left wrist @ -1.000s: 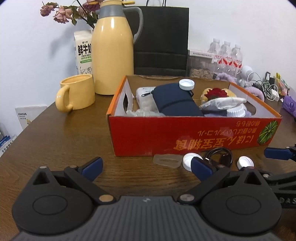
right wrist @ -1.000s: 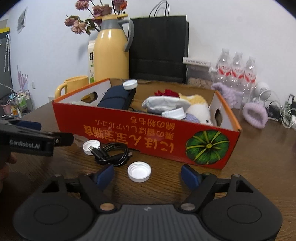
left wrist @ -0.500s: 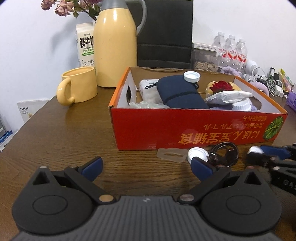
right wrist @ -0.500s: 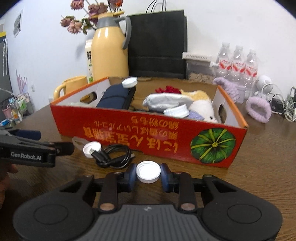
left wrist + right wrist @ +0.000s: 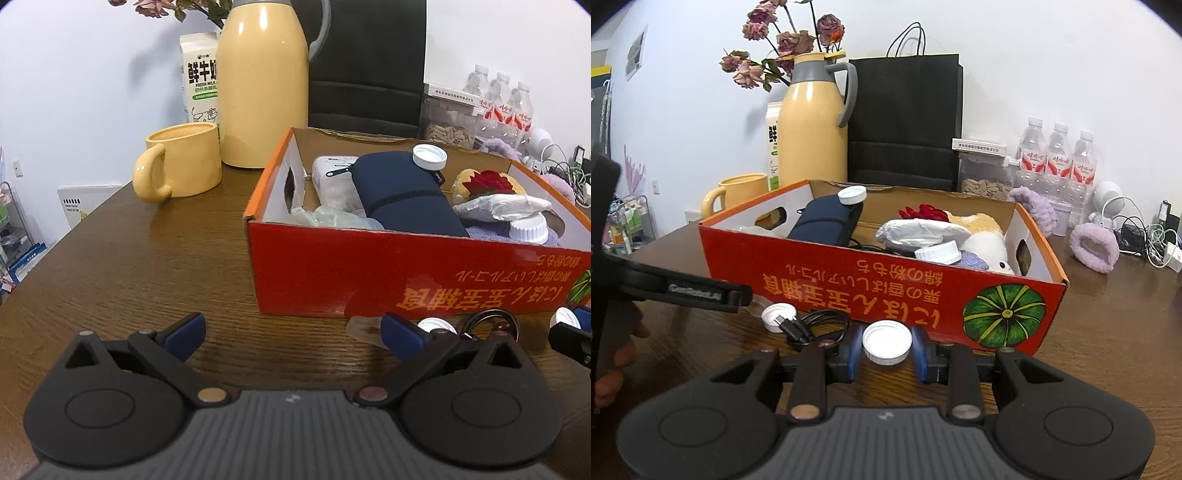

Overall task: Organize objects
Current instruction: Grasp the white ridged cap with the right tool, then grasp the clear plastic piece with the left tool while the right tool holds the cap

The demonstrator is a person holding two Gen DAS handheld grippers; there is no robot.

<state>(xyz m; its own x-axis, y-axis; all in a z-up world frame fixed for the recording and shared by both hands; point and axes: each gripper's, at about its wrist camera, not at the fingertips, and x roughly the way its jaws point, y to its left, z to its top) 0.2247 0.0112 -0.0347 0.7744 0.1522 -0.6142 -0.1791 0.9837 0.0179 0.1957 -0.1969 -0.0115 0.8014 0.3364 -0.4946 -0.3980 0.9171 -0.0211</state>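
In front of the red box [image 5: 849, 288], just beside its printed wall, the right gripper [image 5: 886, 349] is closed on a white cap [image 5: 886, 342], one blue pad against each side of the rim, open face up; whether the cap rests on the table [image 5: 1108, 332] or is just clear of it I cannot tell. The cap looks light, stiff plastic with a ribbed edge, so it should hold well across its width, though a shallow disc like this could tip or flick out if squeezed off-centre. The left gripper [image 5: 291, 334] hangs over the table with its jaws wide apart, holding nothing. A second cap [image 5: 778, 316] and a coiled black cable [image 5: 812, 326] lie loose in front of the box; the cable is limp and would be best taken at the bundle, not at an end. The box is open-topped and already fairly full: a navy pouch [image 5: 823, 223] with a cap lying on it, a white wrapped bundle [image 5: 923, 230], a plush toy [image 5: 982, 236], something red [image 5: 923, 212], and a white-lidded jar [image 5: 938, 254].
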